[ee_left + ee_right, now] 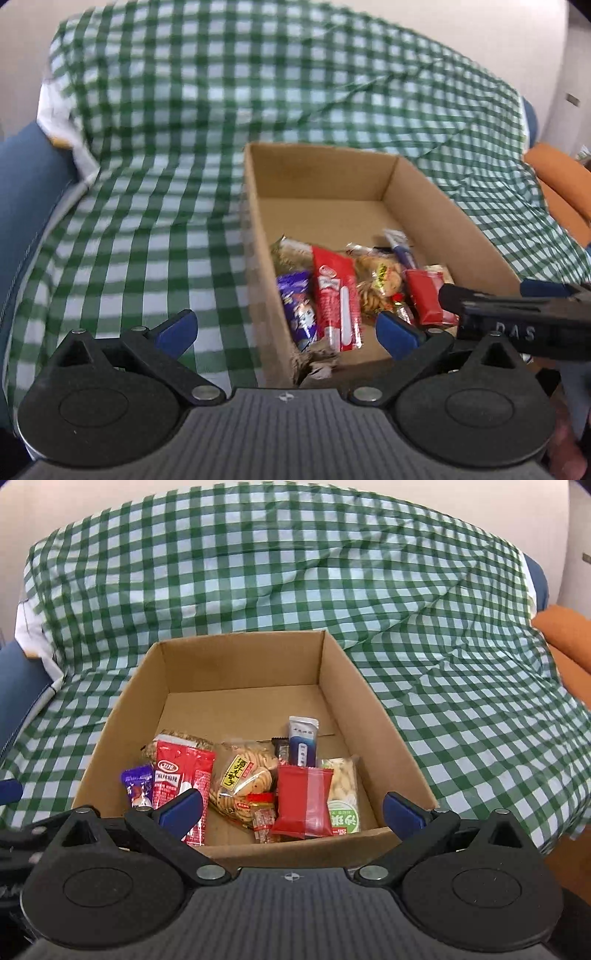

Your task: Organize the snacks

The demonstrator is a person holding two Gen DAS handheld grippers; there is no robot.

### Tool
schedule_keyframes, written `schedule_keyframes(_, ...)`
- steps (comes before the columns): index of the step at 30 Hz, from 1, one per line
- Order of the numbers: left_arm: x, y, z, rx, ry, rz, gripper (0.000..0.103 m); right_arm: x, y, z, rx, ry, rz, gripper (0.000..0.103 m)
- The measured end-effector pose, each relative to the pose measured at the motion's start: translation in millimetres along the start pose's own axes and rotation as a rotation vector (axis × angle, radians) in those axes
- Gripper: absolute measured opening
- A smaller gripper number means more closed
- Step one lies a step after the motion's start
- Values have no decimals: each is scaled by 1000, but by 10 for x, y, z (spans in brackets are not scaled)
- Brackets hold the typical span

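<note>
Cardboard box (354, 701) sitting mid-frame, snacks (236, 782) bunching near its front wall; left gripper (286, 332), right gripper (291, 808) gaping empty, risking snagging that torn rim.

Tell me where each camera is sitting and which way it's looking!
Left wrist: sits on the left tongs, looking down past the cardboard box's left wall; own open blue fingers show, and the right tongs poke in.
Right wrist: sits on the right tongs, looking straight down into the box; own open blue fingers show.
Both see: the box, the snacks and the green checked cloth.
</note>
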State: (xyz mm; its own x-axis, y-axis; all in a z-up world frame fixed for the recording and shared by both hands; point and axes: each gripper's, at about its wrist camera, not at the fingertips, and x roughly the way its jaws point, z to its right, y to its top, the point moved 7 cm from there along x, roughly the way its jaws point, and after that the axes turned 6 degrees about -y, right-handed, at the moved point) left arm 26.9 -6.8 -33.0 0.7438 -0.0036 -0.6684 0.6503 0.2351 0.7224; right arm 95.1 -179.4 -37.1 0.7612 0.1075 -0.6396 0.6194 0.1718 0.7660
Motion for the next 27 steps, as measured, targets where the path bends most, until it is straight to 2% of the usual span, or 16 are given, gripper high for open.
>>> schedule_keyframes(9,54,12,-129,-38,17,-25,103,49,-4,-113,-40,4,-8,102)
schedule_keyframes(27,52,10,-114,-33,16,-21,103,54,11,-104,-43,8,-9,102)
